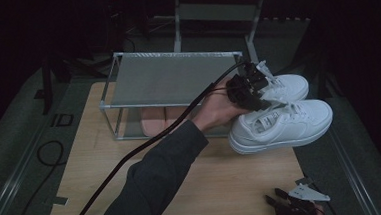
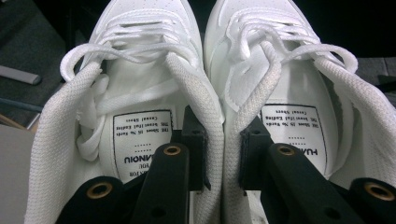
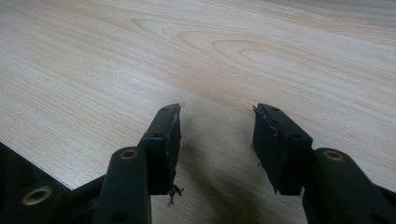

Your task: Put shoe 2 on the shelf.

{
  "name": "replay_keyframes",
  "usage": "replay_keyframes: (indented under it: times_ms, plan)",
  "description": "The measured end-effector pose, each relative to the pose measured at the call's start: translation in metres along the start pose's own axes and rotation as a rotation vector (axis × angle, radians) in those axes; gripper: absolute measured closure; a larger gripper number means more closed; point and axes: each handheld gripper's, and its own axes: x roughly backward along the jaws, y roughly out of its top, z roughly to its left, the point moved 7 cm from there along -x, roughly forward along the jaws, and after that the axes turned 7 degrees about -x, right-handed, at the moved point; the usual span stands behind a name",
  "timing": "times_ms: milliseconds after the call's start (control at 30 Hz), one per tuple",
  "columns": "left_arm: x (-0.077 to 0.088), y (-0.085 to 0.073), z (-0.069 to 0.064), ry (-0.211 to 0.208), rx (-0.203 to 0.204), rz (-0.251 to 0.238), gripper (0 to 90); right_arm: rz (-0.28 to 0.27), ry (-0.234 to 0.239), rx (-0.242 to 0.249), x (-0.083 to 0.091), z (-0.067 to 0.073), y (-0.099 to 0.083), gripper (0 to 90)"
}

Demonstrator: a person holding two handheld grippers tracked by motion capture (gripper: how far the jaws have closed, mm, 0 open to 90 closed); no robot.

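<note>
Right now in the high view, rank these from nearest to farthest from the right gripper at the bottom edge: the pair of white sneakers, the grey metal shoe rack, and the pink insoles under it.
1. Pair of white sneakers, up and slightly left of the right gripper.
2. Pink insoles, low in the rack, far left.
3. Grey metal shoe rack, behind, upper left; its near corner roughly matches the insoles.

The high view looks down on the wooden table (image 1: 223,180); the left gripper view is very near the white sneakers (image 2: 205,70), also seen from above.
</note>
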Motion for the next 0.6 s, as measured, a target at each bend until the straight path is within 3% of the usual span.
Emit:
replay_keyframes:
  times_ms: [233,600]
  plan:
    - [0.001,0.002,0.011,0.029,0.014,0.011,77.2,0.0,0.0,0.0,0.0,0.0,0.0,50.5]
    - [0.008,0.002,0.033,0.054,0.063,-0.011,77.2,-0.001,0.0,-0.001,-0.001,0.001,0.0,49.4]
